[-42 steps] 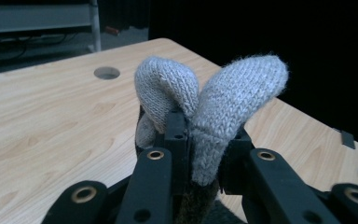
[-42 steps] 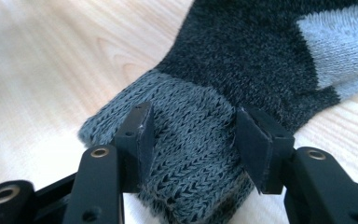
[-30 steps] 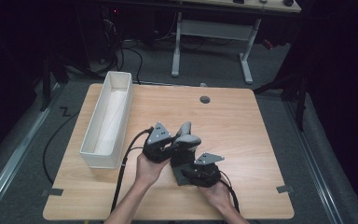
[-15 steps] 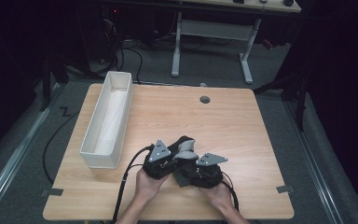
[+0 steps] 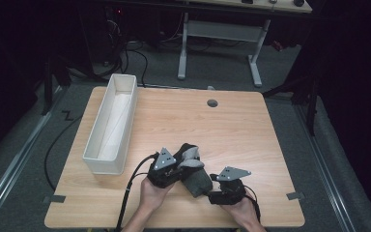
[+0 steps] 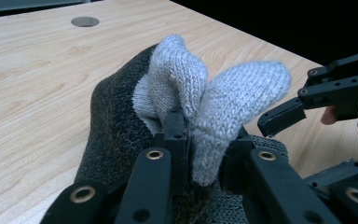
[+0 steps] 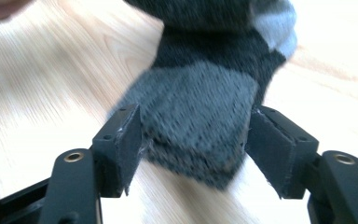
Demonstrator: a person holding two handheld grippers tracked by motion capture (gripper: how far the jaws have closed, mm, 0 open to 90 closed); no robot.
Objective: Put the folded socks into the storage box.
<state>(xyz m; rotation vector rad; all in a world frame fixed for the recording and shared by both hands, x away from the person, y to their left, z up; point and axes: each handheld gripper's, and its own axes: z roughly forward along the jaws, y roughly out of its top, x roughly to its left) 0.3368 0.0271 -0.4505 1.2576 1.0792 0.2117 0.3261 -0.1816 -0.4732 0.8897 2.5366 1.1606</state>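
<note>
High view — two grippers, left gripper [image 5: 174,166] and right gripper [image 5: 222,191] — one sock [image 5: 193,174]

On my tabletop [image 5: 251,135] a long white bin [image 5: 112,123] sits along the left edge, with a round cable hole [image 5: 212,103] near the far edge. Beyond it I see a white desk frame [image 5: 220,46] and cables [image 5: 135,53] on the floor.

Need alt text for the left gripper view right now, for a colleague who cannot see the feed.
The left hand-held gripper is clamped on the light grey end of a folded dark grey sock, which bulges up in two knitted lobes above a wooden table. At right, the right hand-held gripper reaches in, jaws apart. A round hole in the table shows at the far edge.
</note>
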